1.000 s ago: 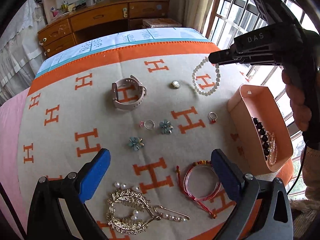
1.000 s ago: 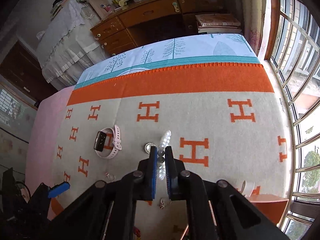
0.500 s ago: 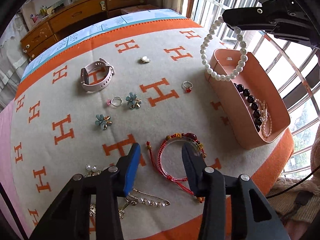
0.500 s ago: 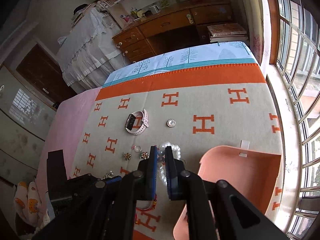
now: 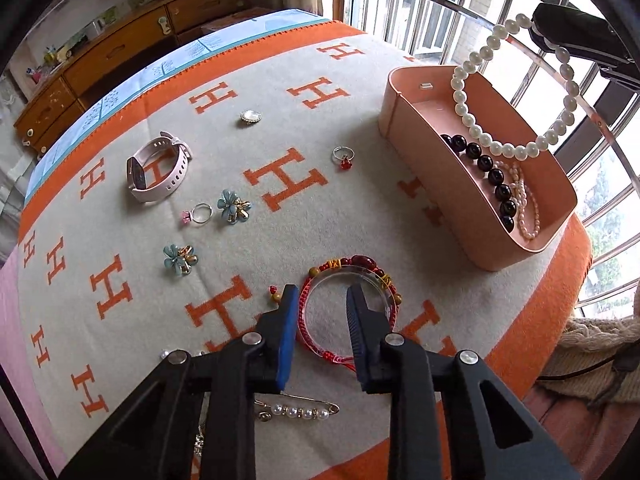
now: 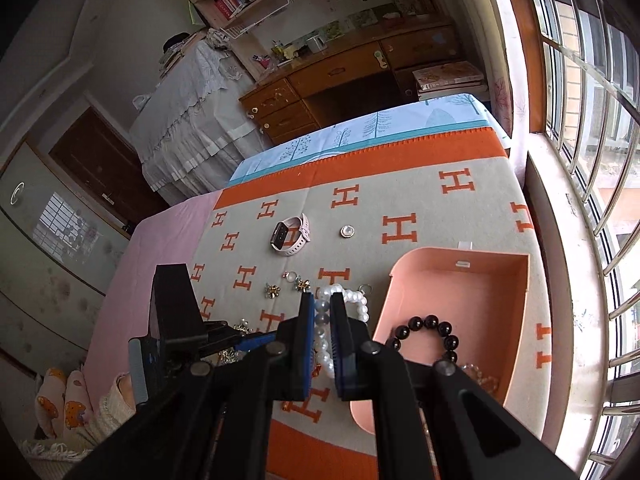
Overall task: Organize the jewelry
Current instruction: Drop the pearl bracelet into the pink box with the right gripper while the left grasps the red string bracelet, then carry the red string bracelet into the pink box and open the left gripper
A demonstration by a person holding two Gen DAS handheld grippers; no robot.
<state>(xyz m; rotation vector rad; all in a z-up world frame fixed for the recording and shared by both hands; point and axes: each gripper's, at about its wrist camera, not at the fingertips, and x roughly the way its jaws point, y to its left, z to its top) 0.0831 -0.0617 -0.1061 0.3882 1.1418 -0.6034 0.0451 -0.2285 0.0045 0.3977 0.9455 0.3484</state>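
Observation:
My right gripper (image 6: 322, 304) is shut on a white pearl bracelet (image 5: 472, 128) and holds it hanging above the peach box (image 5: 400, 120), which holds a black bead bracelet (image 5: 490, 176) and a pale bead strand. My left gripper (image 5: 322, 296) is open, its fingers straddling one side of a red cord bracelet (image 5: 360, 264) lying on the blanket. A pink watch (image 5: 158, 170), two rings, two blue flower earrings, a round brooch (image 5: 251, 116) and a pearl pin (image 5: 298, 412) lie loose on the blanket.
The orange and beige H-pattern blanket (image 5: 280, 184) covers the bed. A barred window (image 5: 520, 8) runs along the right edge, close behind the box. A wooden dresser (image 5: 132, 44) stands beyond the far end.
My right gripper carried the pearl bracelet up off the blanket and over the peach box. My left gripper moved right and forward to the red cord bracelet and narrowed its opening.

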